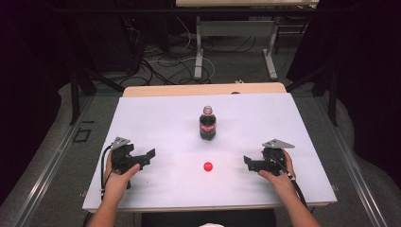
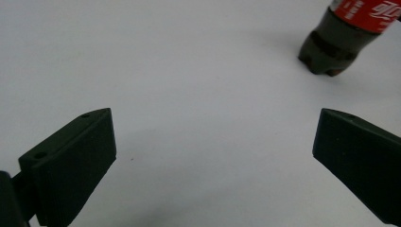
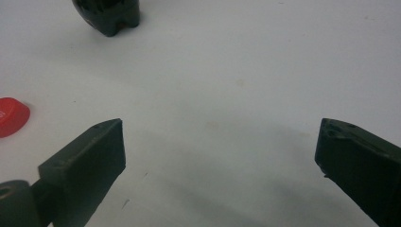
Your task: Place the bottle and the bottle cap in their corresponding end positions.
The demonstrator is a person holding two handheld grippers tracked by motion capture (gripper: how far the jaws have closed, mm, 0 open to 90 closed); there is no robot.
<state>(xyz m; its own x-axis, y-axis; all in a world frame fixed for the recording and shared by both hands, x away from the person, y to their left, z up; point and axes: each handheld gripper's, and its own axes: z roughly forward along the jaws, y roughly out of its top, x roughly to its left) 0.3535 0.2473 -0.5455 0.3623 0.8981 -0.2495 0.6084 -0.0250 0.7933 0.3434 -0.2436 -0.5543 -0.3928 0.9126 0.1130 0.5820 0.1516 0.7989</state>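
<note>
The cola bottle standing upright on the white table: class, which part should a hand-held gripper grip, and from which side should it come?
Probably the labelled middle of the cola bottle, approached level from the person's side. It stands upright, its body round and even there, while the neck narrows. The left hand-held gripper is open with bare table between it and the bottle.

Bottle (image 1: 207, 124), cap (image 1: 207, 166) mid-table; sides apparently open.

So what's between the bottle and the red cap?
Nothing: in the high view, bare white tabletop separates the bottle from the red cap.
</note>
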